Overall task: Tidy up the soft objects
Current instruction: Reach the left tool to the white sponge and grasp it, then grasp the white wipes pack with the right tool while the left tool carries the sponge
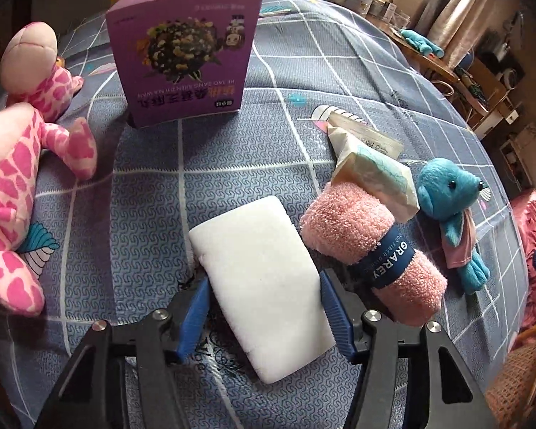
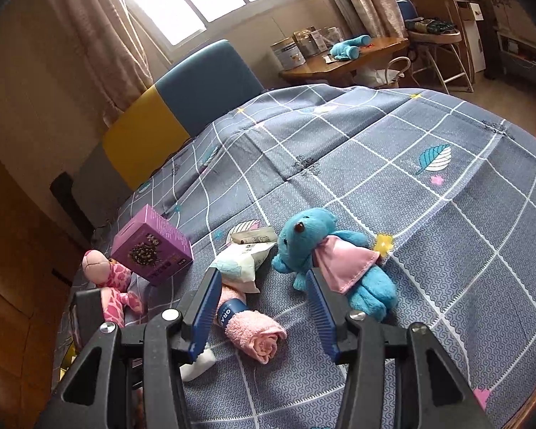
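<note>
A white sponge block [image 1: 264,286] lies on the bedspread between the open blue fingers of my left gripper [image 1: 262,280], which straddle it without clearly pressing it. A rolled pink towel [image 1: 371,254] with a blue band lies just right of it. A tissue pack [image 1: 375,175] leans on the towel. A blue plush bear [image 1: 453,214] lies further right. My right gripper [image 2: 264,279] is open and empty above the towel [image 2: 253,332], with the blue bear [image 2: 336,264] just beyond its right finger. The sponge [image 2: 196,363] peeks out behind its left finger.
A purple box [image 1: 185,57] stands upright at the back. A pink giraffe plush [image 1: 21,164] lies at the left. The grey checked bedspread [image 2: 428,196] stretches far to the right. A wooden table [image 2: 343,60] with cans stands beyond the bed.
</note>
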A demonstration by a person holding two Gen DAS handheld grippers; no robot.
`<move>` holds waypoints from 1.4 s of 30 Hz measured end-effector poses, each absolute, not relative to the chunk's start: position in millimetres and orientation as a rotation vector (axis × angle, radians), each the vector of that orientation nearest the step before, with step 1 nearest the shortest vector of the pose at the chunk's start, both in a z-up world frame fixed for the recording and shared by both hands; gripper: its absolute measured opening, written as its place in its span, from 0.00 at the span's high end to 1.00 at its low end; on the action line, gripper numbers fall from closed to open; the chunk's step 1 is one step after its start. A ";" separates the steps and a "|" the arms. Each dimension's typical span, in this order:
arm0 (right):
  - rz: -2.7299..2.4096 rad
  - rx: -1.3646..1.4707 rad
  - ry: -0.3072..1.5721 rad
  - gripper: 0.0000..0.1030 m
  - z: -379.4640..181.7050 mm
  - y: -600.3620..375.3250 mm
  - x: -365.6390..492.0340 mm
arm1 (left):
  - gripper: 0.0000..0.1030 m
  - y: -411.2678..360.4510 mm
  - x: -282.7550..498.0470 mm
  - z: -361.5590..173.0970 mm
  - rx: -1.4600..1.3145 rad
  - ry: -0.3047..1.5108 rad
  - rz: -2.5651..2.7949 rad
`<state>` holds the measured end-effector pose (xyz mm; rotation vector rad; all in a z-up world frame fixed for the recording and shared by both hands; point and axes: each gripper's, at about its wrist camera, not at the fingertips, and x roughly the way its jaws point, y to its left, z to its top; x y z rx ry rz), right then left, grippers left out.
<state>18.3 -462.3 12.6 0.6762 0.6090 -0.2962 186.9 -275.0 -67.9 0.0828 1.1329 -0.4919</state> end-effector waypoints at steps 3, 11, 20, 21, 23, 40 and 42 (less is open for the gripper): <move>-0.340 0.740 0.591 0.52 9.2 -473.9 10.8 | 0.41 -258.6 179.2 -49.7 0.089 1.070 -0.562; -0.326 0.778 0.616 0.52 2.7 -475.2 13.8 | 0.41 -191.6 127.7 -41.9 0.213 1.052 -0.705; -0.190 0.772 0.778 0.49 -6.8 -448.5 56.7 | 0.37 -167.9 107.1 -86.3 0.293 1.056 -0.625; -0.174 0.766 0.789 0.47 -5.6 -444.7 66.1 | 0.37 -168.5 105.5 -86.8 0.292 1.043 -0.621; -0.174 0.732 0.818 0.44 -5.2 -437.1 90.1 | 0.37 -168.5 104.2 -87.5 0.282 1.031 -0.617; -0.365 0.659 1.152 0.23 -71.8 -434.7 210.9 | 0.37 -156.5 100.2 -88.1 0.195 0.990 -0.626; -0.347 0.674 1.154 0.30 -77.8 -434.5 211.4 | 0.37 -155.4 98.3 -87.4 0.194 0.987 -0.625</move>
